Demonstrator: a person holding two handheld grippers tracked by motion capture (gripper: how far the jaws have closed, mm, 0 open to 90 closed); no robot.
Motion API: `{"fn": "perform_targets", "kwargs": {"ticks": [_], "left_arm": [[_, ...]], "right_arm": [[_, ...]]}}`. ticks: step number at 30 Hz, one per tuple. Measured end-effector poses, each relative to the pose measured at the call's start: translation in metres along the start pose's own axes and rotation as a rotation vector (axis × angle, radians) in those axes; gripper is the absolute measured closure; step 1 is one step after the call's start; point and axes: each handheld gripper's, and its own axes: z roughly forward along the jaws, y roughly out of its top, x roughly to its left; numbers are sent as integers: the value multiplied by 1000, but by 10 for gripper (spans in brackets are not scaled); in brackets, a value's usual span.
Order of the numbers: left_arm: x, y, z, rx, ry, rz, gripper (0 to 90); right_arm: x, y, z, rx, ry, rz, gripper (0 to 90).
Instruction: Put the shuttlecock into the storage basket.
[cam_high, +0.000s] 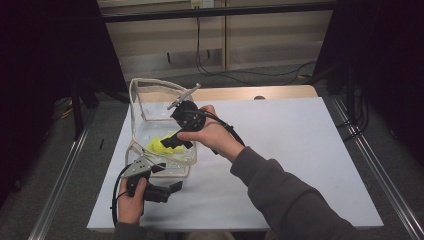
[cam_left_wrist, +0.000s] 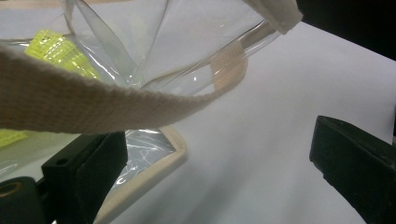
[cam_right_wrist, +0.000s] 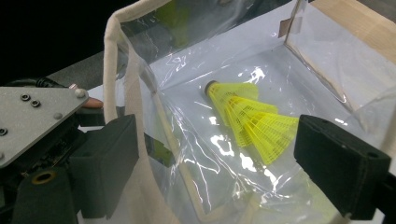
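Clear bag (cam_high: 150, 107) with cream trim sits on the white tabletop (cam_high: 280, 150), mouth open toward the person.

Yellow shuttlecocks (cam_right_wrist: 250, 116) lie stacked inside the bag on its bottom panel, cork end pointing toward the bag's far wall. In the high view they show as a yellow patch (cam_high: 159, 145) low in the bag, just beside the right jaws.

Right hand-held gripper (cam_high: 176, 141): over the bag mouth, angled down into it. Released; jaws wide apart, nothing between the pads. In its own view (cam_right_wrist: 219, 163) the shuttlecocks sit beyond the jaws, not touching either one. Bag rim trim runs close by one jaw.

Left hand-held gripper (cam_high: 167, 190): at the bag's near corner, low over the tabletop. Jaws spread wide in its own view (cam_left_wrist: 215, 172). Bag strap (cam_left_wrist: 93, 105) crosses in front above them and the bag's trimmed bottom edge lies next to one jaw; neither pad presses on anything. Released.

Left hand (cam_high: 131, 202) wraps the gripper body, near the tabletop's front edge. Right hand (cam_high: 212, 135) is beside the bag's open side.
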Motion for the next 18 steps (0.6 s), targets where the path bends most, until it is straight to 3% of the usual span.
{"fn": "perform_targets", "kwargs": {"ticks": [18], "left_arm": [[0,0,-1,10,2,6,41]], "right_arm": [[-4,-17,-27,-33,20,-21,142]]}}
